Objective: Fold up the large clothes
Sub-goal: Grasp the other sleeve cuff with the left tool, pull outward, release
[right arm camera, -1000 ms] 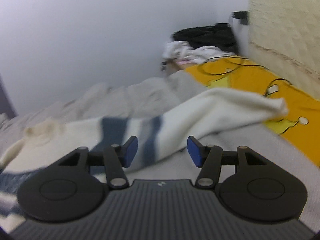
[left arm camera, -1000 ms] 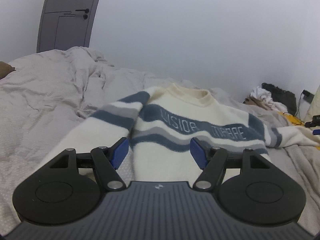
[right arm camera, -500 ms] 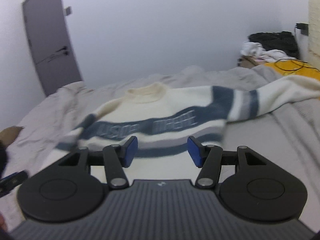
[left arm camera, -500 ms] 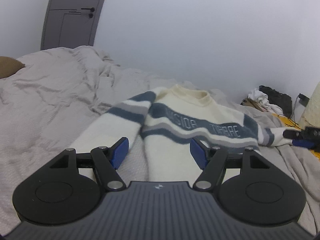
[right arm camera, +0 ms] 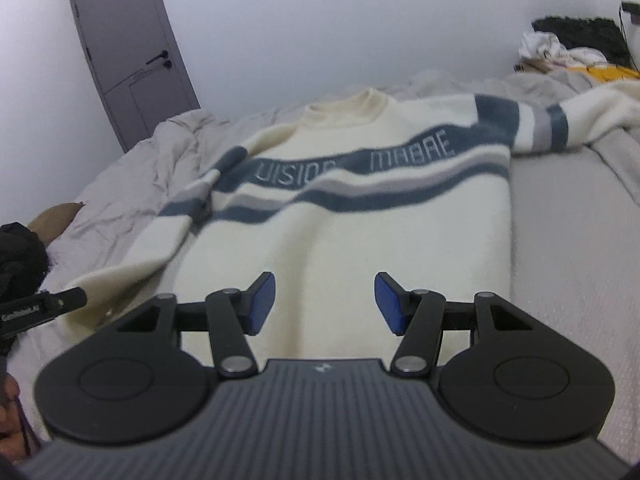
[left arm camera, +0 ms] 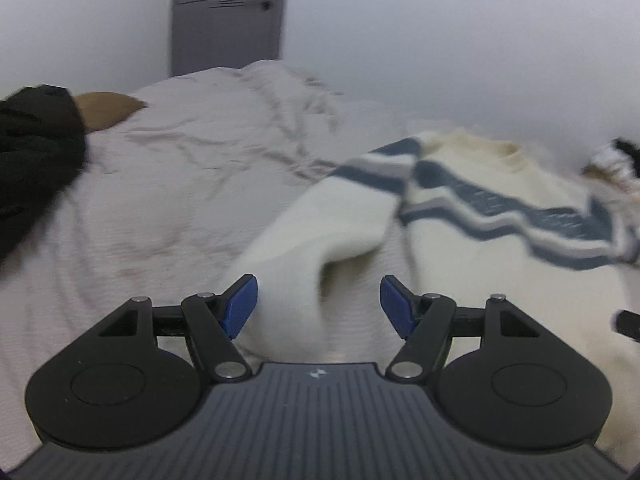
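— Right wrist view: where's the sweater [right arm camera: 360, 224]?
— I see it flat on the bed [right arm camera: 568, 240], collar far, sleeves out left and right.
— Grippers?
— My right gripper [right arm camera: 324, 304] gapes over the near hem, holding nothing. My left gripper [left arm camera: 318, 306] stands wide, the left sleeve [left arm camera: 304, 256] end between its pads, ungripped.

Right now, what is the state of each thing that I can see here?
sweater: spread flat on the bed, front up, unfolded
left sleeve: lying between the open blue pads, not gripped
left gripper: open
right gripper: open, empty
door: closed
bed cover: wrinkled
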`<action>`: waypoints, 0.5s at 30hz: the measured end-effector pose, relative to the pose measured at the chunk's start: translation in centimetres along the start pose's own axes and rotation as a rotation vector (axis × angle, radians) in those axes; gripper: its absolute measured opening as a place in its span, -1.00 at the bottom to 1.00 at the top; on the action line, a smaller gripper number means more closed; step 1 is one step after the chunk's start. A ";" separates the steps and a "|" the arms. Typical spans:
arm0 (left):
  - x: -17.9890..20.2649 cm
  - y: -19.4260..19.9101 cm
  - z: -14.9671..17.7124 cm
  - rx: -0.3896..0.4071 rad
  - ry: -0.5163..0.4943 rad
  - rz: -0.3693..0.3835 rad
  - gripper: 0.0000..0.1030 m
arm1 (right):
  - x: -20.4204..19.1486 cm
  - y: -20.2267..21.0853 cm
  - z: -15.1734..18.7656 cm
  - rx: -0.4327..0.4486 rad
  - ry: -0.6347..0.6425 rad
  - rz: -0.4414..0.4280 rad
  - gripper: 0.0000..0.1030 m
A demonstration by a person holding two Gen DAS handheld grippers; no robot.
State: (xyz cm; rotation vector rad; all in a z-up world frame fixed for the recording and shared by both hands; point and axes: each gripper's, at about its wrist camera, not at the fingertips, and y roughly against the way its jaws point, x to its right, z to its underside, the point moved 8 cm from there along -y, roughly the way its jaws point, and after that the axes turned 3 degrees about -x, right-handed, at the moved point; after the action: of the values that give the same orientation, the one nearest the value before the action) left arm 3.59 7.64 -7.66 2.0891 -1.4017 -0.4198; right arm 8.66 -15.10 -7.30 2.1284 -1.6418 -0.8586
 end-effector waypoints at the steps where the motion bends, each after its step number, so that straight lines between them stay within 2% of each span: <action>1: -0.1 -0.4 0.1 0.000 -0.002 -0.033 0.41 | 0.2 -0.2 0.3 -0.002 0.000 0.004 0.11; 4: -0.7 -1.2 0.0 0.002 0.012 -0.110 0.41 | 1.2 -1.3 0.7 -0.011 0.012 0.030 0.12; 6: -1.3 -1.8 -0.2 0.005 0.030 -0.155 0.41 | 2.0 -2.2 0.8 -0.034 -0.013 0.043 0.33; 9: -2.3 -3.1 -0.4 -0.013 0.078 -0.188 0.37 | 3.0 -2.9 0.5 -0.034 -0.053 0.047 0.41; 10: -2.7 -3.6 -0.6 -0.019 0.099 -0.187 0.25 | 3.2 -3.1 0.4 -0.028 -0.051 0.052 0.41; 11: -3.2 -4.0 -0.7 -0.024 0.121 -0.184 0.00 | 3.3 -3.4 0.2 -0.023 -0.043 0.060 0.41; 12: -3.7 -4.5 -1.1 -0.029 0.145 -0.181 -0.14 | 3.5 -3.6 0.0 -0.021 -0.034 0.070 0.41; 14: -4.7 -5.1 -2.0 -0.021 0.181 -0.184 -0.57 | 3.9 -4.1 -0.1 -0.020 -0.026 0.085 0.41; 15: -4.9 -5.2 -2.6 -0.019 0.174 -0.180 -0.65 | 4.1 -4.2 -0.2 -0.020 -0.022 0.088 0.41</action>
State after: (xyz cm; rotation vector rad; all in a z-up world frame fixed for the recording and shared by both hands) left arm 6.90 14.31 -9.14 2.1880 -1.1112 -0.3125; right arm 12.65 -17.79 -10.71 2.0241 -1.7166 -0.8712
